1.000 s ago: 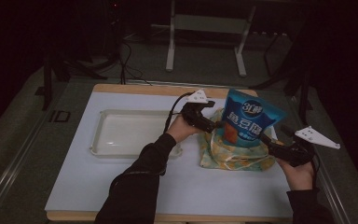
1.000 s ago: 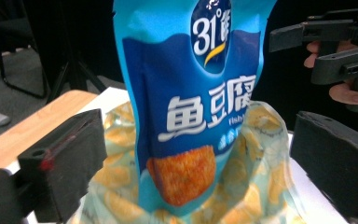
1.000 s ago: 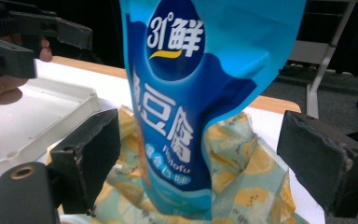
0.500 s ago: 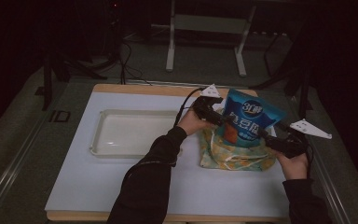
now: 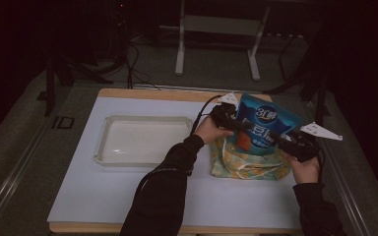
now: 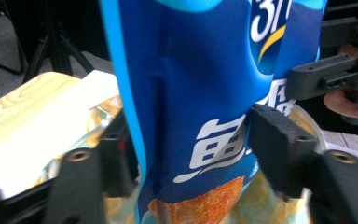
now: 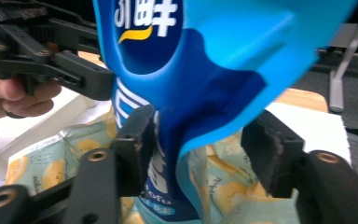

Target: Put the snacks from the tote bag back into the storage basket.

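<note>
The blue snack bag [image 5: 263, 123] was seen standing upright at the right side of the white table top [image 5: 128, 196], resting on a flat yellow-patterned packet [image 5: 248, 164], with the empty white tray [image 5: 142, 140] lying well apart to its left. The bag was flanked by both grippers. The jaws of the left gripper [image 6: 191, 154] had just been closing; its pads were seen pressed against both faces of the bag, so a hold was judged to be made, though only on thin film. The jaws of the right gripper [image 7: 200, 154] had also just been closing, but only one pad was touching the bag, the other standing apart from its buckled edge, so no grip was judged there yet. A slip was considered likely if the bag were lifted on that uneven hold, since smooth, air-filled film gives under pressure. The contents could be crushed by further squeezing. The packet beneath could be dragged along.
</note>
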Demonstrator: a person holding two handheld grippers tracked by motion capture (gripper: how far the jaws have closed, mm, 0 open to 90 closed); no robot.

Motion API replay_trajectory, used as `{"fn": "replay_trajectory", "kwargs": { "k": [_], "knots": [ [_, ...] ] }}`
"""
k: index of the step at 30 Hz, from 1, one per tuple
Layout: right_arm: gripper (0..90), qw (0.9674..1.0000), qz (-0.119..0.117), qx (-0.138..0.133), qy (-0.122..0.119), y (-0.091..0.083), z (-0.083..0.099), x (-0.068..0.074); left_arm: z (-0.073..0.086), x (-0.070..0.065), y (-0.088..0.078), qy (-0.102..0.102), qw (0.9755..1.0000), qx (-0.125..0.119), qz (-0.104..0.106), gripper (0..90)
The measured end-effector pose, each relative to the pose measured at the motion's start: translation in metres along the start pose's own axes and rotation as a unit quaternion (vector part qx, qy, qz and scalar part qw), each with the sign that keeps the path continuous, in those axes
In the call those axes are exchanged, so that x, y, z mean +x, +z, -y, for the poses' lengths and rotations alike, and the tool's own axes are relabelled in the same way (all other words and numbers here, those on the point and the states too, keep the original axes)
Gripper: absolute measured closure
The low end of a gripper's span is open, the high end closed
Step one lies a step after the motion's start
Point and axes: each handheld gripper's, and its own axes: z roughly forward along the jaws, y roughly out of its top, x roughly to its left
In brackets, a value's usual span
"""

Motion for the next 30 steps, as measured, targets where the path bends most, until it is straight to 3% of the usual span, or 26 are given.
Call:
{"fn": "replay_trajectory", "kwargs": {
  "k": [8,10,14,30],
  "knots": [
    [67.4,0.9998,-0.012,0.013,-0.009,0.009,0.001,0.007,0.0,0.0,0.0,0.011,0.9999,0.002,0.003,63.1],
    [70.9,0.9997,-0.003,0.014,-0.022,0.01,0.001,0.01,0.0,-0.001,0.0,0.015,0.9999,0.004,0.002,65.9],
    [78.7,0.9997,0.007,0.014,-0.018,0.01,0.0,0.012,0.0,-0.002,0.0,0.021,0.9997,0.008,0.001,71.4],
    [85.2,0.9996,0.016,0.019,-0.014,0.011,-0.006,0.011,-0.009,-0.014,0.0,0.031,0.999,0.025,-0.019,84.7]
  ]
}}
